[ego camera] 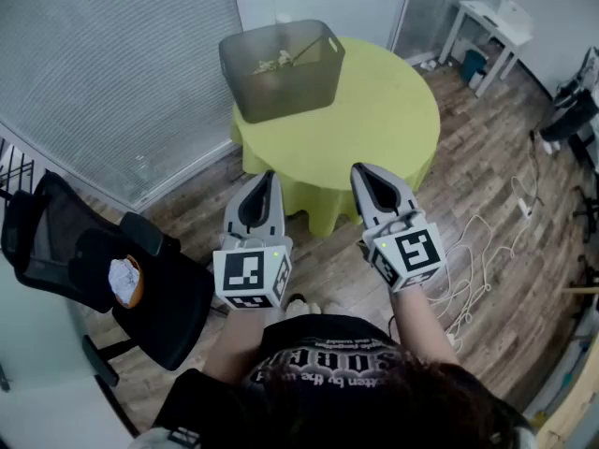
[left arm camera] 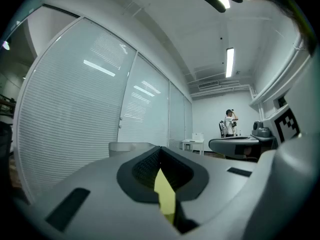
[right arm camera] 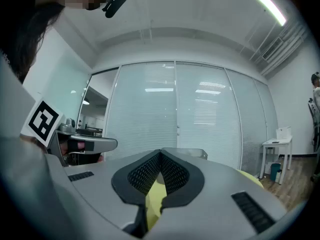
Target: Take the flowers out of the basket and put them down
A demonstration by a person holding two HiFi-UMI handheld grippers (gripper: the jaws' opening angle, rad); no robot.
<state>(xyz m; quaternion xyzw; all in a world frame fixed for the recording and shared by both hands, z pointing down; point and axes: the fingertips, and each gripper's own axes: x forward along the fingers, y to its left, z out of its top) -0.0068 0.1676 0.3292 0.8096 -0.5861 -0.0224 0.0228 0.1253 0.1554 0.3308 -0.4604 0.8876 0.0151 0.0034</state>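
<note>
Left gripper and right gripper hover level, jaws together and empty, short of the round green table, seemingly poised to reach. Its grey basket holds what may be pale flowers.

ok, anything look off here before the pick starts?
Nothing spilled or damaged. The basket sits at the far-left edge of the table rather than centred, with the flowers lying inside. Loose cables trail across the floor to the table's right.
</note>
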